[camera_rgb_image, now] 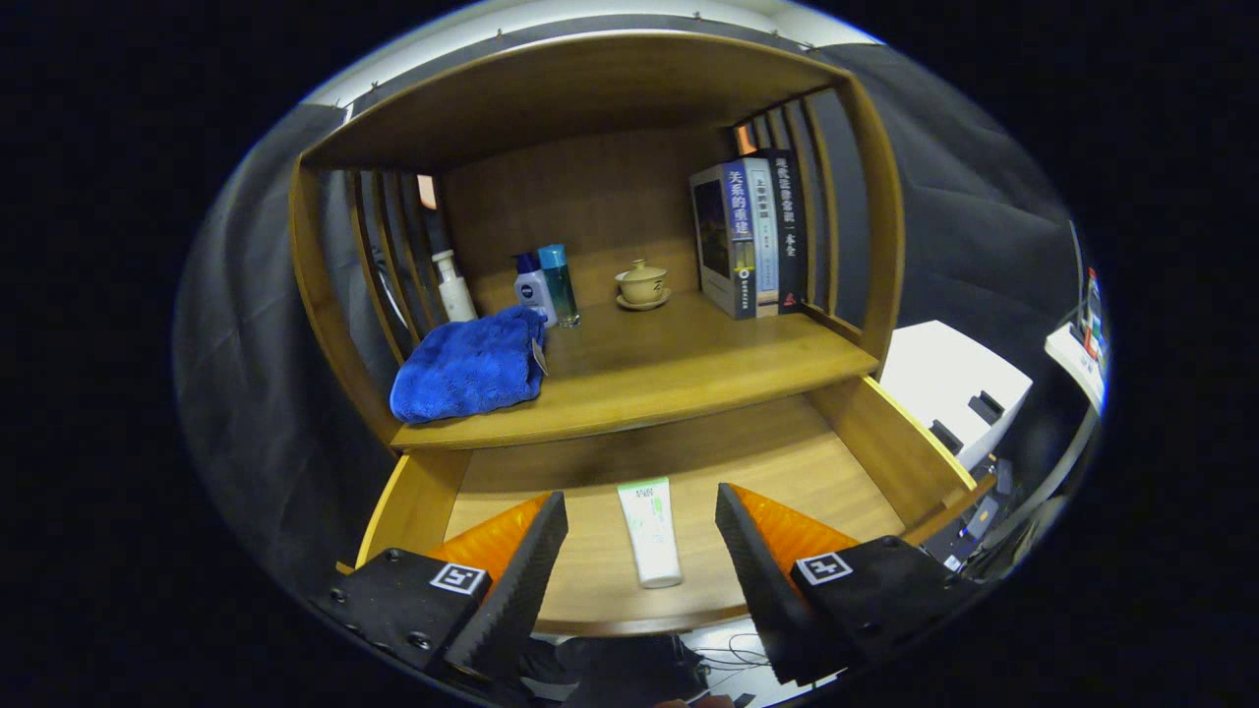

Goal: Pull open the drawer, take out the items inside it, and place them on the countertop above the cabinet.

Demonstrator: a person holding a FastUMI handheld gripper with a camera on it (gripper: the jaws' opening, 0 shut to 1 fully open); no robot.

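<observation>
The hand-held gripper (641, 516) is held above the pulled-out wooden drawer (910, 447), looking down and forward into it. Its two fingers stand wide apart and hold nothing. Both fingertips hang over the drawer's floor, inside its front edge.

Between the fingers, on the drawer floor, lies a white squeeze tube with green print (649, 532), lengthwise to the view, cap end toward the drawer front. It touches neither finger; bare wood shows on both sides of it. The remaining floor around it is open as far back as the shadow under the countertop. The drawer's left and right side walls rise outside the fingers.

Beyond the drawer, the wooden countertop (689, 379) of the cabinet runs across. On its left front corner sits a folded blue towel (470, 366), reaching the front edge. Behind it stand a white pump bottle (454, 287), a small white-and-blue bottle (533, 287) and a clear teal bottle (560, 283). Farther back, centre, is a beige lidded cup on a saucer (642, 285). A row of upright books (749, 236) stands at the right rear. The countertop's centre and right front are open wood.
</observation>
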